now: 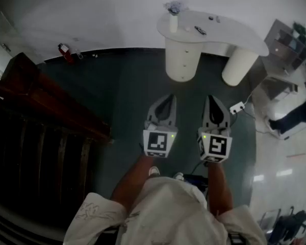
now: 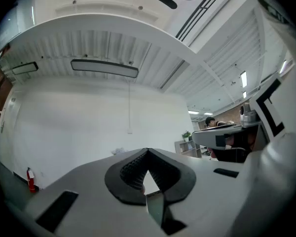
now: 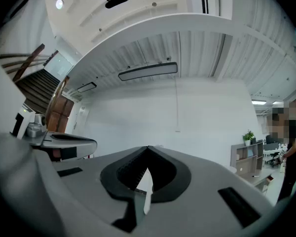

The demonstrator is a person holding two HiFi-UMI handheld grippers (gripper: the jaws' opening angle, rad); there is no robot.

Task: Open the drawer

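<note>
A white desk (image 1: 229, 32) stands against the far wall on two round pedestals. The left pedestal (image 1: 182, 57) carries a column of small knobs on its front, and its drawer fronts sit flush. I hold both grippers side by side, well short of the desk and pointing toward it. My left gripper (image 1: 168, 98) is shut with nothing between its jaws, its tips meeting in the left gripper view (image 2: 148, 152). My right gripper (image 1: 213, 99) is likewise shut and empty (image 3: 148, 149).
A dark wooden staircase (image 1: 46, 111) fills the left side. A red fire extinguisher (image 1: 65, 52) stands by the wall. A white power strip (image 1: 237, 106) lies on the floor right of the grippers. Shelves (image 1: 290, 45) and a person (image 1: 296, 117) are at the right. Small items (image 1: 173, 23) sit on the desk.
</note>
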